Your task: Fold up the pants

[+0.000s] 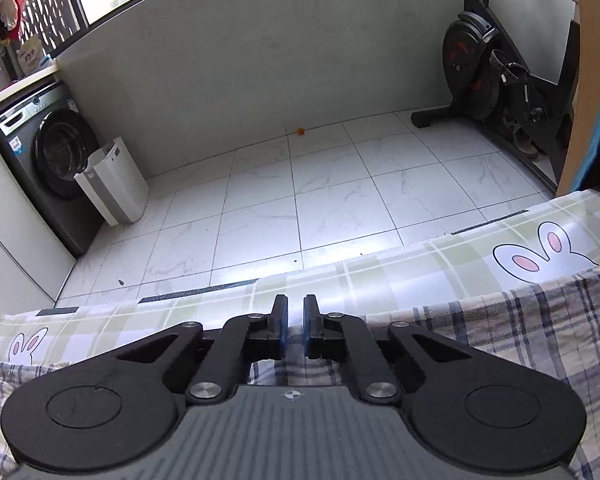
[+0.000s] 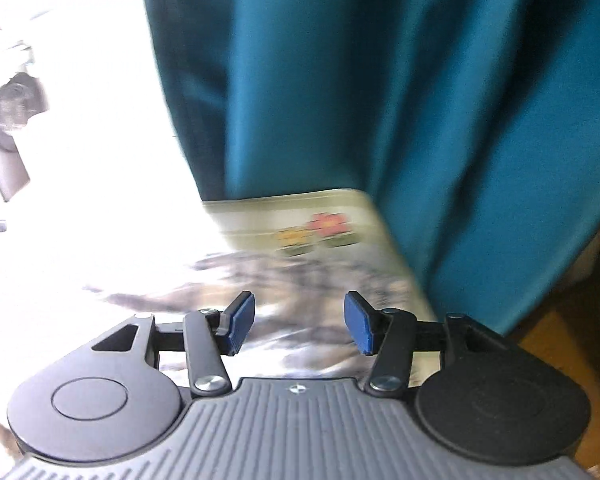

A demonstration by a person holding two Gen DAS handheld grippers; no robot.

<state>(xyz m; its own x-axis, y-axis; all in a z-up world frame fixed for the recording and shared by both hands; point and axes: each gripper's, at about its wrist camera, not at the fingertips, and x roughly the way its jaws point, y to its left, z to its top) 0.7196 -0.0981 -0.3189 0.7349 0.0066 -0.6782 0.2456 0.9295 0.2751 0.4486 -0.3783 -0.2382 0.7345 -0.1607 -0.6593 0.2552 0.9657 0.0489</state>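
A: Left hand-held gripper (image 1: 296,322): jaws nearly together, a thin slit between the blue pads (image 1: 285,328). Plaid pants (image 1: 540,320) spread over the table (image 1: 420,264), under and to the right of the fingers. Cloth between the pads? Cannot tell; looks clenched, pants edge right at the fingertips.

B: Noted. Table cover: green check with rabbit print. Surroundings beyond the table edge?

A: White tiled floor (image 1: 300,192). Washing machine (image 1: 48,152) far left, white laundry basket (image 1: 112,180) leaning just beside it. Exercise bike (image 1: 484,80) far right against the wall. Small orange thing (image 1: 300,131) at the wall's foot. Nothing between gripper and table edge.

B: Right side?

A: Right hand-held gripper (image 2: 299,322): released, pads wide apart, nothing pinched. Blurred view. Pants (image 2: 300,280) below the fingers as a smeared plaid patch, table corner (image 2: 292,216) with a flower print behind.

B: Obstructions?

A: Teal fabric (image 2: 420,100), likely a person's clothing, filling the upper right view, close against the table corner. Left of view washed out by glare.
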